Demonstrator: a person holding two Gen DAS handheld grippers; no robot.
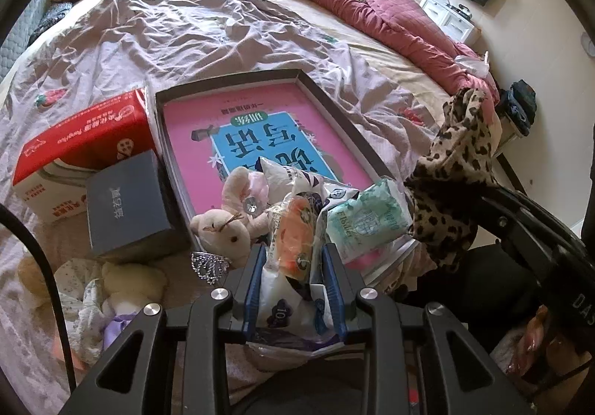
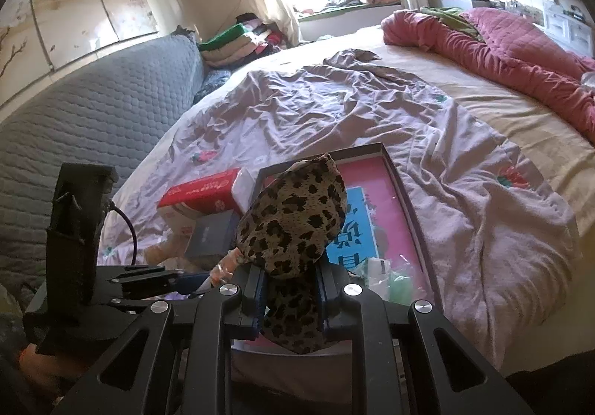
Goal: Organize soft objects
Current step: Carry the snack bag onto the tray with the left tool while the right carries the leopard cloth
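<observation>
Step in hand, as judged: both soft items are carried toward the shallow tray [image 1: 346, 125] on the bed [image 1: 178, 35], to be set down with the soft things already piled at its near end.

How it is best done:
- The leopard-print cloth [image 2: 297, 214] should be lowered onto the bare pink area at the far part of the tray, not onto the pile, so nothing is pushed over the rim.
- The plastic packet [image 1: 293, 259] is best laid flat beside the green tissue pack [image 1: 366, 219]; the film looks slippery, so release should come only once it is resting on something.
- The pink plush bunny [image 1: 227, 225] lies at the tray's near left corner, just beside the grey box [image 1: 126, 206]; a knock from the left tool is a likely risk there.
- The red carton [image 1: 85, 147] and grey box are rigid, sit left of the tray, and are probably not part of the sort.

Grip state:
- Left hand-held gripper [image 1: 293, 266]: narrowly closed, blue pads clamped on the plastic packet, which stands up between them over the tray's near edge.
- Right hand-held gripper [image 2: 292, 298]: narrowly closed, clenched on the leopard-print cloth, which bulges above the jaws; it is held off the bed at the tray's near right.
</observation>
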